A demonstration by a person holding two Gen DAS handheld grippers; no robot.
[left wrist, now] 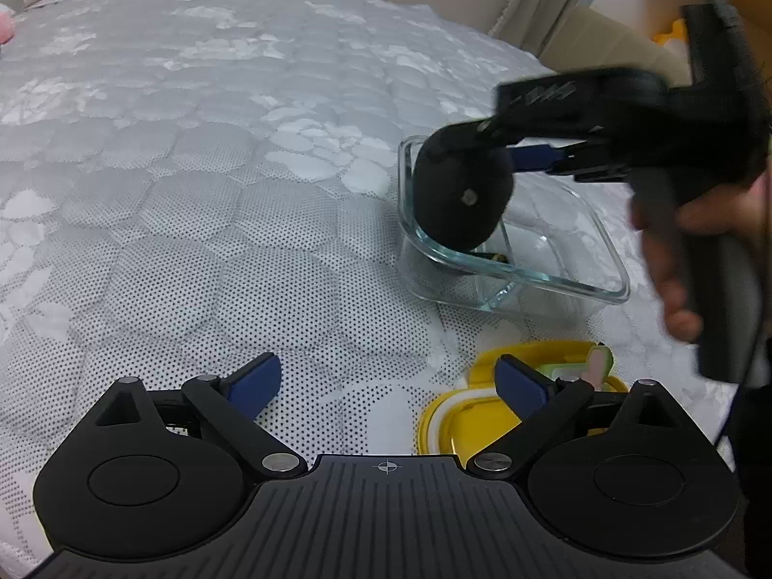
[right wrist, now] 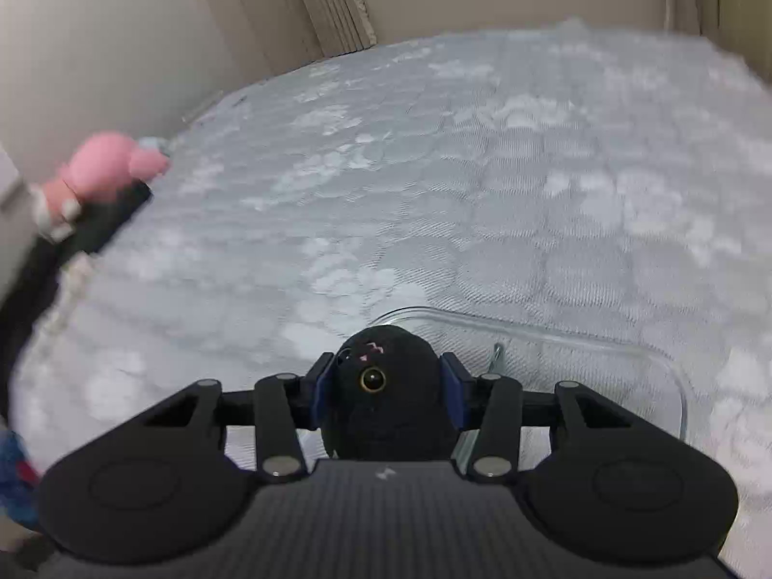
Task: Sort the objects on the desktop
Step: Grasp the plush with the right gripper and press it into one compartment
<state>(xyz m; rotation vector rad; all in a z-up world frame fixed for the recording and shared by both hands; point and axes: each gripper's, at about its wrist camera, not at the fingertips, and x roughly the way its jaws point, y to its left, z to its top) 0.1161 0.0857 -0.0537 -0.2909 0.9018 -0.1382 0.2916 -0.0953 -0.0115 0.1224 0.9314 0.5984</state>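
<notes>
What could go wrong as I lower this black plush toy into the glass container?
1. The black plush toy sits over the glass container's near rim rather than its middle; released here, it might catch the rim or roll onto the bedspread.
2. The container rests on soft quilting, so pressing on its rim could tip it.
3. The right gripper squeezes the toy; it may spring sideways on release.

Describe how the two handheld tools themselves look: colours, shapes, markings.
Both match. The left tool has a matte black ribbed body with a small white crosshair mark, two round black discs, black linkage bars with silver pivot pins, and blue finger pads. The right tool has the same build. The left view shows its black pistol-style handle in a bare hand.
</notes>
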